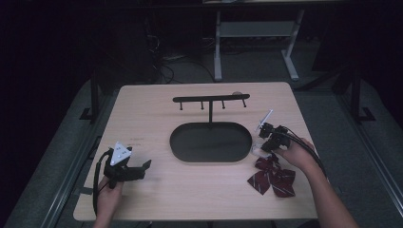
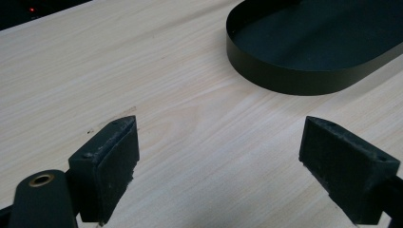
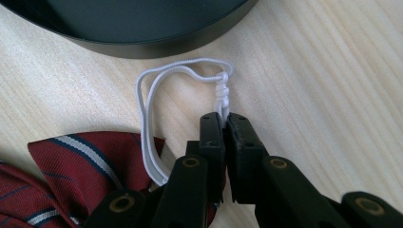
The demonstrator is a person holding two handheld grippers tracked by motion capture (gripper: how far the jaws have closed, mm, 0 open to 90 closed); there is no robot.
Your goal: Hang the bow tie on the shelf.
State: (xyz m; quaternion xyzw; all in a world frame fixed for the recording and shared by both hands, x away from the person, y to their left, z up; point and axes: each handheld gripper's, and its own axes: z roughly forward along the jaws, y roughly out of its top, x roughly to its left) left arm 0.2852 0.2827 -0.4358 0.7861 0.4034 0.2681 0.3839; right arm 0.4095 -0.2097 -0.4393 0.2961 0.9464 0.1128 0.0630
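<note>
At the lower centre of the right gripper view, my right tongs (image 3: 223,124) are clamped on the white elastic loop (image 3: 157,95) of the striped bow tie (image 3: 71,166), gripping it right by the knot. That is a thin hold, I think: only a short bit of cord sits between the pads, so a sharp lift could pull it free. Because the cord stretches, the bow may also lag and then swing once it leaves the worktop (image 3: 309,71). The loop lies close to the wall of the black oval tray (image 3: 142,45), and it could catch there if I drag instead of lifting.

In the high view the bow tie (image 1: 272,176) lies at the lower right of the frame, just below the right tongs (image 1: 260,146) and right of the tray (image 1: 210,142). The hook stand (image 1: 210,100) rises from the tray's far side, in the upper middle of the frame. Its pegs are small, so a slack or twisted loop could miss one.

My left tongs (image 1: 142,166) sit at the lower left, well apart from the bow tie. In the left gripper view they (image 2: 218,156) stand wide apart over bare wood, holding nothing.
</note>
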